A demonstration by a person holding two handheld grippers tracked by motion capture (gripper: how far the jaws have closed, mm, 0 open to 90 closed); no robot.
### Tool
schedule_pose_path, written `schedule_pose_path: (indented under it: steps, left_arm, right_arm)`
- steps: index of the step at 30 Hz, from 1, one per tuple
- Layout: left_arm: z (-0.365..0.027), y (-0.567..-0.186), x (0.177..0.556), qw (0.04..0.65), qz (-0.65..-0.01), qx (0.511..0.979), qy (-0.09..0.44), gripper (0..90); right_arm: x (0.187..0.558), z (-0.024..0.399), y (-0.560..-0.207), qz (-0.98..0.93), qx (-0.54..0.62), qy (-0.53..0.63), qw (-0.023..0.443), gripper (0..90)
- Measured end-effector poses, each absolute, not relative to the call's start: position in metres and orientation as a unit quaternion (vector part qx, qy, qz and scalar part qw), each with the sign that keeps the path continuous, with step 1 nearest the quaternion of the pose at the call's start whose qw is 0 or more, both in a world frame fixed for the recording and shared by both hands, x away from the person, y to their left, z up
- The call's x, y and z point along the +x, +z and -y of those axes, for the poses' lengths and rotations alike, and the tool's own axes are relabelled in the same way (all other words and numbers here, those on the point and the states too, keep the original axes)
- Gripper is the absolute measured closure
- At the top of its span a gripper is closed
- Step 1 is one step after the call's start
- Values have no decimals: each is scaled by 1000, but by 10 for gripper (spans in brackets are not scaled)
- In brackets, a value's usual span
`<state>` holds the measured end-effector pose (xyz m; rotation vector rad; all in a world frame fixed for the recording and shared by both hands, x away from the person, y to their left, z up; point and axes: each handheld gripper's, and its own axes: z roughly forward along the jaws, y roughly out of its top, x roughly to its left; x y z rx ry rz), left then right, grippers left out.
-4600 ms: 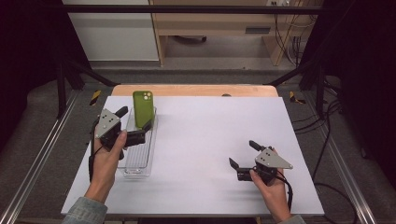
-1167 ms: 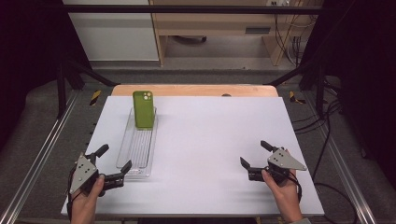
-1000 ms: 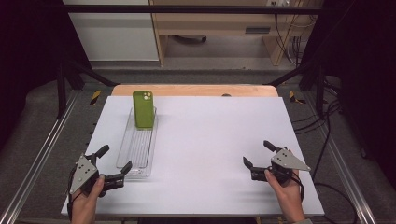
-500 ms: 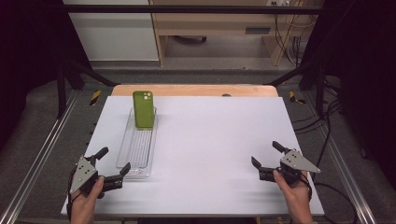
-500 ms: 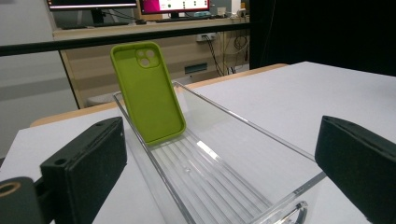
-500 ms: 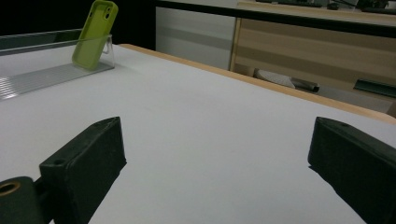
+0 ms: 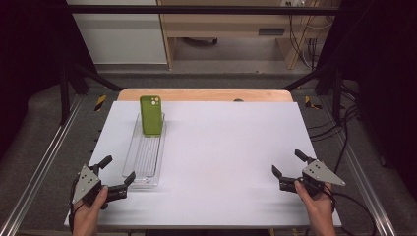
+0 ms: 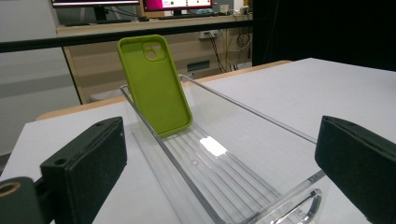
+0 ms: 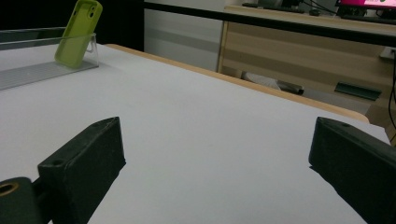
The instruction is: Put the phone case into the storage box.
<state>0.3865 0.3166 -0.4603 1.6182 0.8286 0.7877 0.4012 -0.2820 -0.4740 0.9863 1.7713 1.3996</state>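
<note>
A green phone case (image 7: 151,114) leans upright against the far end of a long clear plastic tray (image 7: 143,156) on the left half of the white table (image 7: 226,147). In the left gripper view the green phone case (image 8: 155,84) stands at the back of the clear tray (image 8: 219,158). My left gripper (image 7: 118,171) is open at the table's front left corner, just short of the tray's near end, holding nothing. My right gripper (image 7: 288,162) is open near the front right edge, empty. The right gripper view shows the phone case (image 9: 78,32) far off at upper left.
A wooden strip (image 7: 206,95) borders the table's far edge. Metal rails (image 7: 39,167) run along both sides, with cables (image 7: 344,132) on the floor at right. A wooden bench (image 7: 231,24) stands beyond the table.
My left gripper let go near the tray and drew back to the front left corner. The right gripper has slid further right and toward the front edge. The phone case stays in the tray.
</note>
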Motion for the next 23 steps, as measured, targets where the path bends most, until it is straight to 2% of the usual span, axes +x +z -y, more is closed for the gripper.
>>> schedule_pose_path:
  steps: [23]
  left_arm:
    - [-322,-466,381,562,-348,675,328,17]
  right_arm:
    - [400,254,-487,-704,339,538,316,24]
